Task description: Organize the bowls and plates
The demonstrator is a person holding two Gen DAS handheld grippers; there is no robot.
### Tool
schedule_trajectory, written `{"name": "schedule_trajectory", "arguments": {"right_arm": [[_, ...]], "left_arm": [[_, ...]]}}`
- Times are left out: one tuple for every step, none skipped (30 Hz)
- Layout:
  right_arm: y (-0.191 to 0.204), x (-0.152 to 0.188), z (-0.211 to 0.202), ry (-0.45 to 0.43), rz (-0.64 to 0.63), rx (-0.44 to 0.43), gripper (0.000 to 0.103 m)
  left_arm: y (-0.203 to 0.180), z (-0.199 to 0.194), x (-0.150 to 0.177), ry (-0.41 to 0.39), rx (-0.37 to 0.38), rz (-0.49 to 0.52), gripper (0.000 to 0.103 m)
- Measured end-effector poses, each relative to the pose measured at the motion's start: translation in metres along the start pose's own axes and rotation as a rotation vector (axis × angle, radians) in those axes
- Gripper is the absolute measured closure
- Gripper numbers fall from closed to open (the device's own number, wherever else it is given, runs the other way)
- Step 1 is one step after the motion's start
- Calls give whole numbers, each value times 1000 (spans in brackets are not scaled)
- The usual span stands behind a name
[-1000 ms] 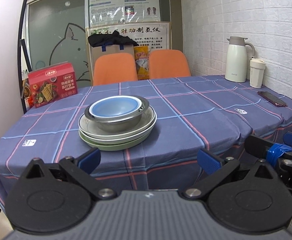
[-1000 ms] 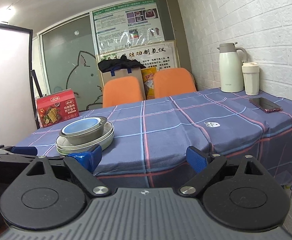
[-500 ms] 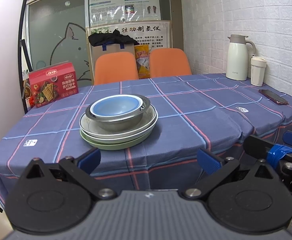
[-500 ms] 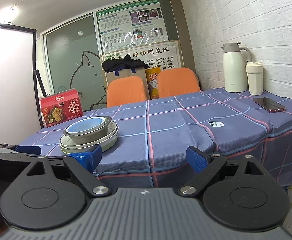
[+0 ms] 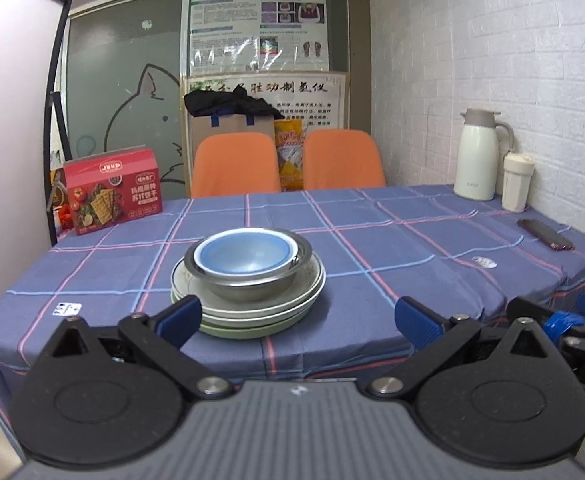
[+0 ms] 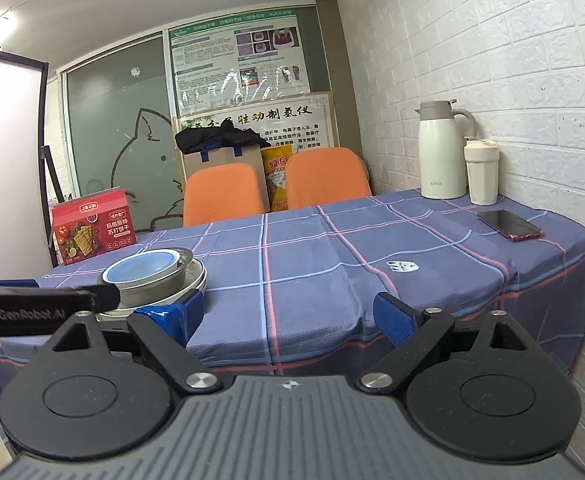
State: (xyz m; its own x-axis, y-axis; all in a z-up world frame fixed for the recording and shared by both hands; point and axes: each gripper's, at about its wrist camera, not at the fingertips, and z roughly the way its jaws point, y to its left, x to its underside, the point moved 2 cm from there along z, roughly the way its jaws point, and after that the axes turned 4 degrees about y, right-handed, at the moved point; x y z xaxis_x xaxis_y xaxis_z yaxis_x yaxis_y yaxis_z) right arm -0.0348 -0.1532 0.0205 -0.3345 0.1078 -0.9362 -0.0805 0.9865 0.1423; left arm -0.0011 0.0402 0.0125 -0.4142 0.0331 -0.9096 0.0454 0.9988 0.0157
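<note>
Left wrist view: left gripper (image 5: 298,318) jaws wide, empty, short of the table's (image 5: 412,248) near edge; dead ahead, slightly left, blue bowl (image 5: 246,254) nested in steel bowl (image 5: 248,280) atop stacked plates (image 5: 252,312).

Right wrist view: right gripper (image 6: 288,316) jaws wide, empty; same stack far left near the near-left corner, beyond the left gripper. Left hand judged nearer. Already stacked, so fits either sorted or awaiting separation.

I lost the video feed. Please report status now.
Left tongs and right tongs open, empty. Bowls nested on plate stack, untouched. Path clear.
</note>
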Motion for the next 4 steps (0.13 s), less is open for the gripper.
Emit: {"name": "schedule_trajectory", "arguments": {"right_arm": [[0, 0, 0, 1, 0, 1, 24], [0, 0, 0, 1, 1, 0, 24], [0, 0, 0, 2, 1, -1, 24], [0, 1, 0, 2, 0, -3, 24]], "left_arm": [[0, -1, 0, -3, 2, 2, 1], [-2, -2, 0, -8, 0, 11, 1], [-3, -3, 0, -12, -5, 21, 1], [-4, -3, 1, -14, -15, 31, 1]]}}
